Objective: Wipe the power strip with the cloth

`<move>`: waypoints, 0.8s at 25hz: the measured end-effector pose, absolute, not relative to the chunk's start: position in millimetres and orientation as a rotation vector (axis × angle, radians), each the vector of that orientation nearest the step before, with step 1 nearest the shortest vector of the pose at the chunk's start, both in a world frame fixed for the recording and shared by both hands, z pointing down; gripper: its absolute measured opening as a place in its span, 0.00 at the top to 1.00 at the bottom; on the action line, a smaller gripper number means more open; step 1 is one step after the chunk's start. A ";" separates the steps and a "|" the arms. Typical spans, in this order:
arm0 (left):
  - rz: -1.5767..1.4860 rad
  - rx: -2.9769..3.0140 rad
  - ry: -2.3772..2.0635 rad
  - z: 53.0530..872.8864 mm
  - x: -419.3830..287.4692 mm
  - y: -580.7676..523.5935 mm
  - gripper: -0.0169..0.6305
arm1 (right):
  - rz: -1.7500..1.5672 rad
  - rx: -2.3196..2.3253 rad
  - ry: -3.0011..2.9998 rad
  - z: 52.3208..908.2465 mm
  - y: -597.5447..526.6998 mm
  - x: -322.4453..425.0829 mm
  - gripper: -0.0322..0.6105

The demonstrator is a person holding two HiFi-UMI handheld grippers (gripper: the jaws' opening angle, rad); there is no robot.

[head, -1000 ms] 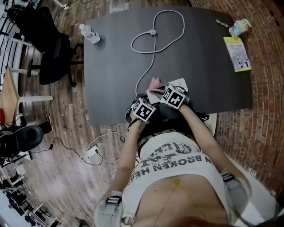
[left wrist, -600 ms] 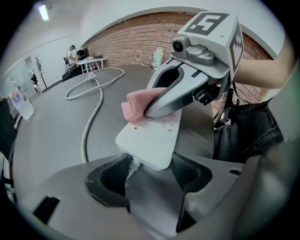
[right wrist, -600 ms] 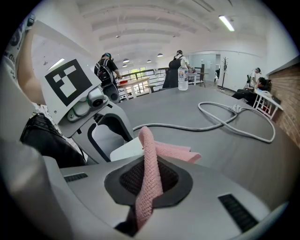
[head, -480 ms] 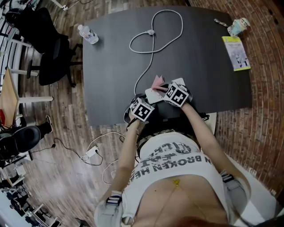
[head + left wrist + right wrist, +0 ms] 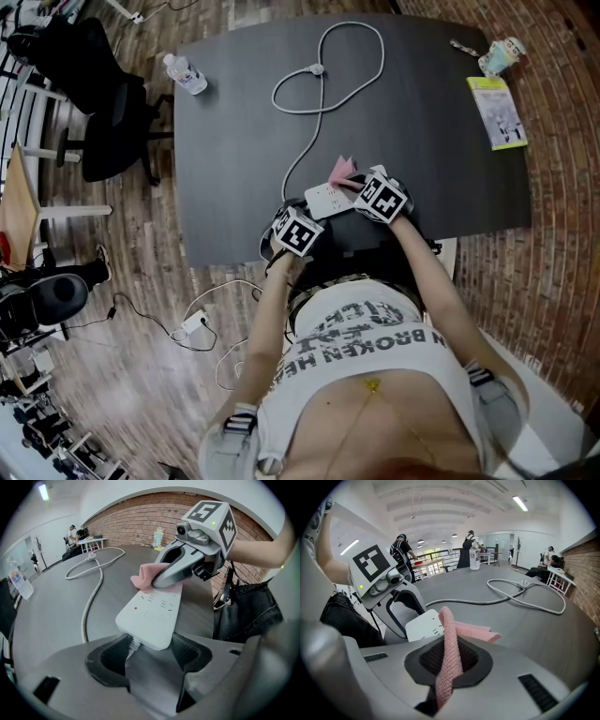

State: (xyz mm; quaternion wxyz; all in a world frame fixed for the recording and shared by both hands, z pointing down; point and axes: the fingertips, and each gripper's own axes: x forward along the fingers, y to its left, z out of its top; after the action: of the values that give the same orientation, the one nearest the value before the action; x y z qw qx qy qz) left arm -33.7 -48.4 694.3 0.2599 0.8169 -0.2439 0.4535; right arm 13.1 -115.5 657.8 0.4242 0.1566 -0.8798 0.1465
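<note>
A white power strip (image 5: pixel 323 201) lies near the front edge of the dark table (image 5: pixel 422 150), and its grey cable (image 5: pixel 319 70) loops off to the far side. My left gripper (image 5: pixel 307 216) holds the strip's near end, where the cable enters; in the left gripper view the strip (image 5: pixel 152 613) sits squeezed between the two jaws (image 5: pixel 150 648). My right gripper (image 5: pixel 356 186) is shut on a pink cloth (image 5: pixel 341 171), which rests on the strip's far end. In the right gripper view the cloth (image 5: pixel 468 631) runs up out of the jaws (image 5: pixel 449 660) and drapes over the strip (image 5: pixel 425 625).
A water bottle (image 5: pixel 189 73) lies at the table's far left. A yellow-green booklet (image 5: pixel 496 112) and a small cup (image 5: pixel 500 54) sit at the far right. An office chair (image 5: pixel 94 94) stands left of the table. My body is against the table's front edge.
The right gripper has slid the cloth to the right along the strip, away from the left gripper, uncovering more of the strip's white top. The left gripper has barely moved.
</note>
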 end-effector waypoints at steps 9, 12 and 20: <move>1.232 2.210 -0.661 695.6 -31.9 -48.9 0.55 | 0.348 0.410 -2.179 658.6 -120.6 32.8 0.92; 1.232 2.209 -0.660 695.7 -32.8 -49.2 0.55 | 0.355 0.439 -2.170 659.2 -124.0 42.4 0.92; 1.235 2.205 -0.659 695.4 -33.0 -49.1 0.55 | 0.382 0.502 -2.160 658.0 -131.8 66.8 0.92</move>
State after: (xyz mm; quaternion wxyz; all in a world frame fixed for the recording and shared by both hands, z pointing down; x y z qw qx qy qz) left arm -33.0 -49.1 695.4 0.2618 0.8148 -0.2436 0.4562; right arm 66.8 -131.8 658.0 0.4311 0.2012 -0.8661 0.1532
